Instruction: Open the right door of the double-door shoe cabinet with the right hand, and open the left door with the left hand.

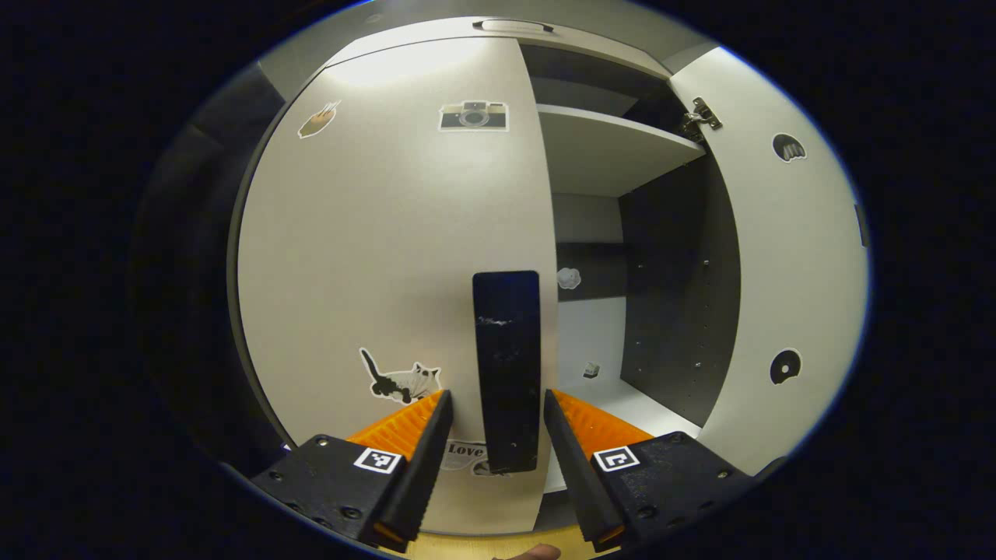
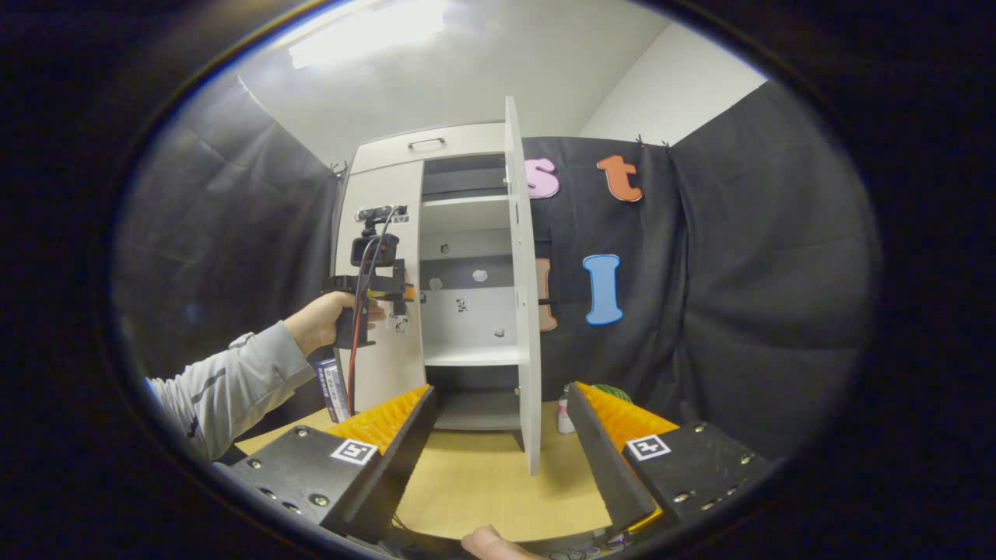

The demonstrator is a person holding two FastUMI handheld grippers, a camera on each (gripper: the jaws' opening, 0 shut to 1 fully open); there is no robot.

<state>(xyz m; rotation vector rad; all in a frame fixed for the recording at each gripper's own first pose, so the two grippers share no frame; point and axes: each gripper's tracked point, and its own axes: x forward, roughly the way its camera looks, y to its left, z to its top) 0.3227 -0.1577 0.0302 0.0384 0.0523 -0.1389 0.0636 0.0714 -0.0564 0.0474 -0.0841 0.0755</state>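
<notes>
the left gripper (image 1: 498, 404) sits right up at the left door (image 1: 373, 272), jaws apart with the black handle (image 1: 507, 365) between the fingers; whether either finger touches the handle can't be told, a gap shows on both sides. the bottom of the handle and a sticker with lettering are partly hidden behind the fingers. in the right gripper view the left gripper (image 2: 393, 294) is small and far off, held by a hand (image 2: 323, 320) with a grey sleeve (image 2: 226, 385), its tips too small to read against the door.

the shoe cabinet (image 2: 436, 280) is white outside, dark on the inner side walls, with a white shelf (image 1: 615, 148) up top and a lower floor board. the left door looks closed, covered with stickers: a camera, a cat, a small brown one. the right door (image 2: 523, 288) stands swung open, seen edge-on in the right gripper view; in the left gripper view its inner face (image 1: 786, 264) shows a hinge and two dark stickers. small items inside the cabinet are too tiny to name.

the right gripper (image 2: 502, 424) is well back from the cabinet, jaws wide apart, holding nothing. a fingertip shows at the bottom edge, cut off.

the cabinet stands on a light wood surface (image 2: 482, 482). black cloth (image 2: 739, 272) hangs around, white wall and ceiling light above. a small bottle and something green sit by the cloth behind the open door, partly hidden.
</notes>
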